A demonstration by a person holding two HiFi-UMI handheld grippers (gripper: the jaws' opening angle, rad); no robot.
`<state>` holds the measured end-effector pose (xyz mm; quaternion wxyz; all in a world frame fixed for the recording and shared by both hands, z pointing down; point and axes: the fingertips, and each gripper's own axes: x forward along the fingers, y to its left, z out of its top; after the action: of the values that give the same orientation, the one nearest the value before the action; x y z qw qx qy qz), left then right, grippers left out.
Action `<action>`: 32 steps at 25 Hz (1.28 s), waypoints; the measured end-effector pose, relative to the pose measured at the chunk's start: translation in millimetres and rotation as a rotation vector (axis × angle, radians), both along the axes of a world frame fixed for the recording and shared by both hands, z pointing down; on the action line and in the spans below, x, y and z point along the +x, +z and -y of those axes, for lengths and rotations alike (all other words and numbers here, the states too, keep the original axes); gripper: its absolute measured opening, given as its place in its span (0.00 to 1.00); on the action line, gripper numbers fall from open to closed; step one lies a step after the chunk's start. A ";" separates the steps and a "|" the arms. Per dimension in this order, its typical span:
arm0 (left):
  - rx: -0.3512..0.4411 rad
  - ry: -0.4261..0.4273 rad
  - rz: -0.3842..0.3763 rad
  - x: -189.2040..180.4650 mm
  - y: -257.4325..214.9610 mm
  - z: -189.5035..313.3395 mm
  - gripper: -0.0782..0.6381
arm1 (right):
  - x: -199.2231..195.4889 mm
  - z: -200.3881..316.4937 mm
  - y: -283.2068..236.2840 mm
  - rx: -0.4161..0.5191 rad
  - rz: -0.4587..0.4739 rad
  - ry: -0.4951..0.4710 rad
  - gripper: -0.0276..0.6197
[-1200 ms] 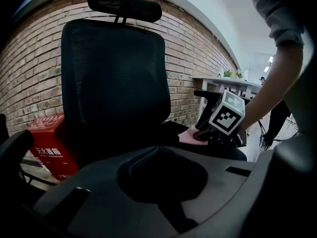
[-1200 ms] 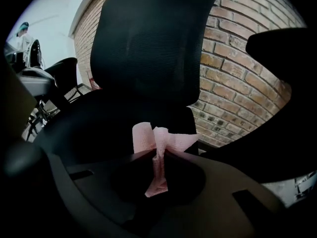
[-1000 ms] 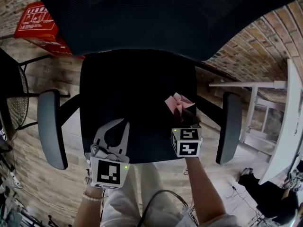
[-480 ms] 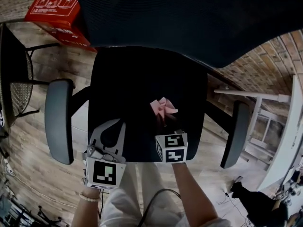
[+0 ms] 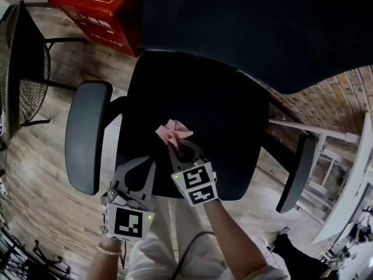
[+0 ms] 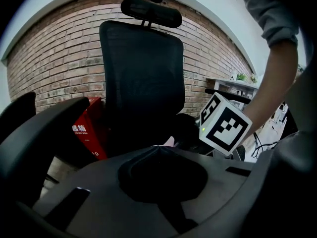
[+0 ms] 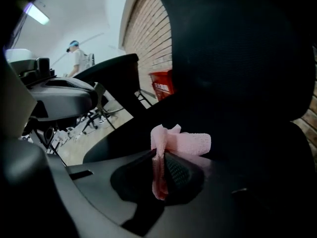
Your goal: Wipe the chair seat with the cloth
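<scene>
The black chair seat (image 5: 215,98) fills the middle of the head view. A small crumpled pink cloth (image 5: 171,132) lies on its front left part, and my right gripper (image 5: 175,147) is shut on it. In the right gripper view the cloth (image 7: 181,142) is pinched between the jaws (image 7: 159,155) and bunches out ahead of them. My left gripper (image 5: 151,163) hangs at the seat's front left edge, shut with nothing in it. Its own view shows the closed tips (image 6: 159,148), a sliver of cloth (image 6: 170,142) and the right gripper's marker cube (image 6: 225,125).
The tall mesh backrest (image 5: 245,22) rises behind the seat, with grey armrests at left (image 5: 86,136) and right (image 5: 296,171). A red box (image 5: 96,2) and another black chair (image 5: 26,69) stand at the far left on the wooden floor. White furniture (image 5: 355,174) is at right.
My right gripper has dragged the pink cloth leftward across the seat, from its right side to the front left. The left gripper has stayed at the front edge.
</scene>
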<state>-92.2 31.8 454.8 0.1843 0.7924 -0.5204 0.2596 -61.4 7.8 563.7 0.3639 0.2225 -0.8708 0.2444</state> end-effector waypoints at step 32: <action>-0.004 0.051 0.015 32.5 -0.8 -16.6 0.13 | 95.0 -16.7 4.3 0.016 -0.097 0.125 0.13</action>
<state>-59.8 48.4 454.0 0.1752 0.8032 -0.5008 0.2711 33.6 24.5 568.1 0.3878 0.2909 -0.8386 0.2485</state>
